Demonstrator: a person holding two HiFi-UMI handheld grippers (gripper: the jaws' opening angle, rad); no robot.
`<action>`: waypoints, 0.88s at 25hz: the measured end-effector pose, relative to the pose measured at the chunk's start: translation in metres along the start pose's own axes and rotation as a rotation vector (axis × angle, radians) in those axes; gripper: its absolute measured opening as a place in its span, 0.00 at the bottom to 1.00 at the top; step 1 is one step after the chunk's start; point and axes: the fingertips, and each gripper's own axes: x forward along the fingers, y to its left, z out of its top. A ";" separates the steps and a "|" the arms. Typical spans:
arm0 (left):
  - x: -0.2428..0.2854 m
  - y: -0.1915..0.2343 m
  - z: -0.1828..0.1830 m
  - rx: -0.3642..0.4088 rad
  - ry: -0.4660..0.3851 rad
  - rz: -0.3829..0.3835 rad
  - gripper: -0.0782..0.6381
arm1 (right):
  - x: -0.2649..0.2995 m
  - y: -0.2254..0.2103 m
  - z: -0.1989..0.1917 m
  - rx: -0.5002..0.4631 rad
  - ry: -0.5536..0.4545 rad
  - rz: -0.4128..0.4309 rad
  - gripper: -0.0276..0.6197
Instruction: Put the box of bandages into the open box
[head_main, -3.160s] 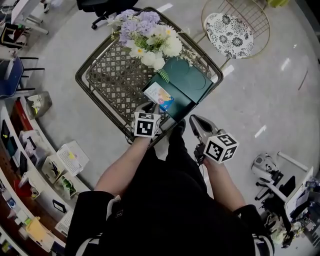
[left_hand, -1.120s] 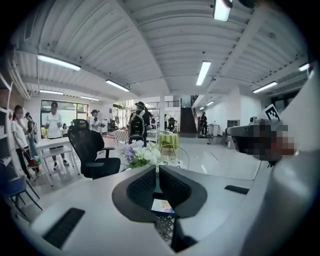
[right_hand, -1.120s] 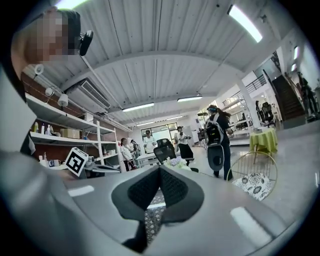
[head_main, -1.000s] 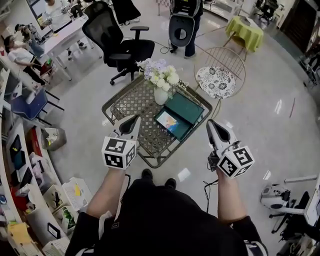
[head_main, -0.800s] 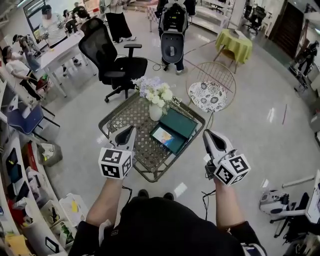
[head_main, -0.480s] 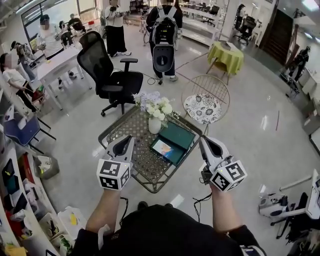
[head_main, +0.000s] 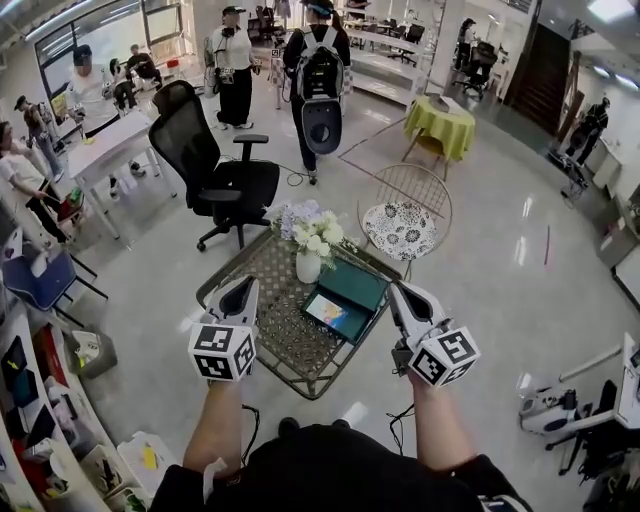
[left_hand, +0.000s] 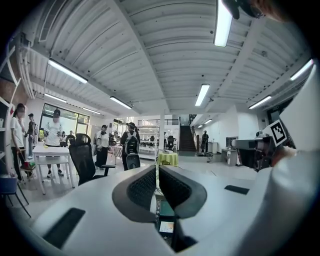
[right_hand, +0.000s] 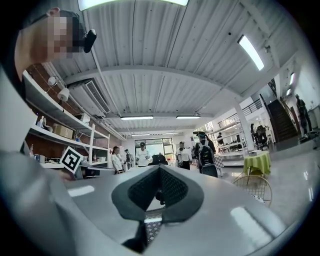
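The bandage box (head_main: 326, 312), pale with a bright picture, lies inside the open dark green box (head_main: 357, 285) on the wicker-topped table (head_main: 278, 335). My left gripper (head_main: 246, 287) hangs above the table's left side, shut and empty. My right gripper (head_main: 397, 291) hovers over the table's right edge, also shut with nothing in it. In the left gripper view the closed jaws (left_hand: 157, 172) point across the room, and the bandage box (left_hand: 166, 227) shows below them. In the right gripper view the jaws (right_hand: 160, 169) meet at the tips.
A vase of flowers (head_main: 308, 238) stands at the table's far side. A black office chair (head_main: 222, 170) and a round wire chair (head_main: 404, 215) stand behind it. Farther back are a yellow-clothed table (head_main: 440, 113) and several people. Shelves line the left wall.
Both grippers have risen away from the table and the view has lifted toward the room. Earlier the left gripper held the bandage box at the open box; now it lies inside.
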 end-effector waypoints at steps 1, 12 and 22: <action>0.004 -0.001 0.001 -0.002 0.002 -0.003 0.14 | 0.002 -0.001 0.001 -0.001 0.001 0.000 0.05; 0.012 -0.012 -0.015 -0.026 0.025 -0.046 0.14 | 0.015 0.014 -0.017 -0.060 0.039 0.003 0.05; 0.006 0.003 -0.029 -0.023 0.044 -0.022 0.14 | 0.008 0.015 -0.032 -0.033 0.066 -0.006 0.05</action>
